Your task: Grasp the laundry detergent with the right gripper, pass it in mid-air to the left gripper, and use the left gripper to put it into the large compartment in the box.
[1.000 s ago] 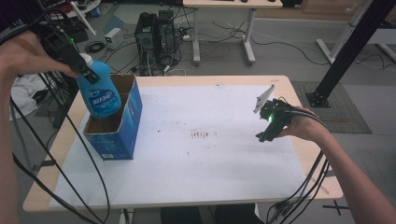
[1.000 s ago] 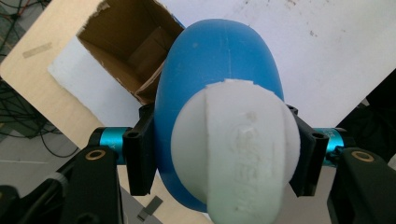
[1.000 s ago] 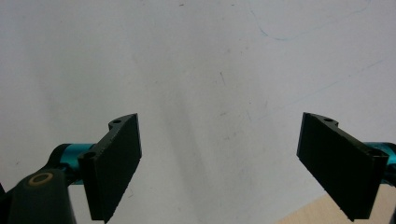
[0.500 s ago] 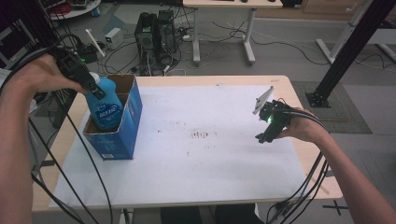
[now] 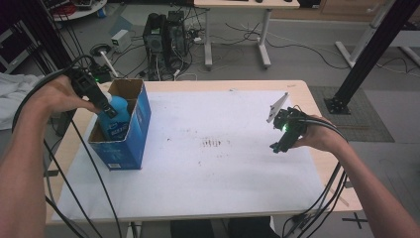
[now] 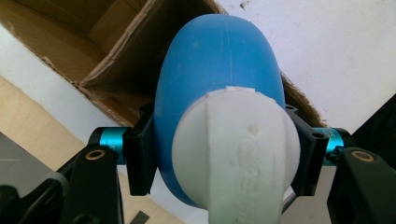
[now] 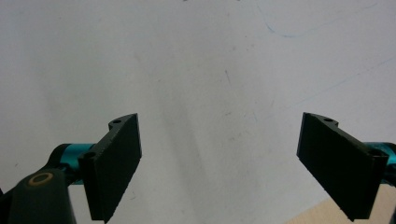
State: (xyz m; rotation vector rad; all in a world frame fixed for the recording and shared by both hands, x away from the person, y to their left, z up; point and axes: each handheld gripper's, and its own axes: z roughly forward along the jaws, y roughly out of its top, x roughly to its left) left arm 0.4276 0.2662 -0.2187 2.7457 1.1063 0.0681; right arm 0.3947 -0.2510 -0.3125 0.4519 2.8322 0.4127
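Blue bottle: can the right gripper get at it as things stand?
Probably not directly. The blue bottle sits low in the cardboard box, clamped by the left gripper; the right gripper hovers open across the table.

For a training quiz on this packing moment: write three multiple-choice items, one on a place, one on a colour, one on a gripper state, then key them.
1. Where is the blue bottle?
A. partly inside the cardboard box
B. lying on the table
C. on the floor

2. What colour is the bottle cap?
A. red
B. white
C. black

3. How is the right gripper?
A. shut on the bottle
B. shut on the box
C. open, holding nothing

Key: 1 A, its base sits below the box rim; 2 B, the left gripper view shows a white cap; 3 C, its jaws stand wide apart over the bare table.
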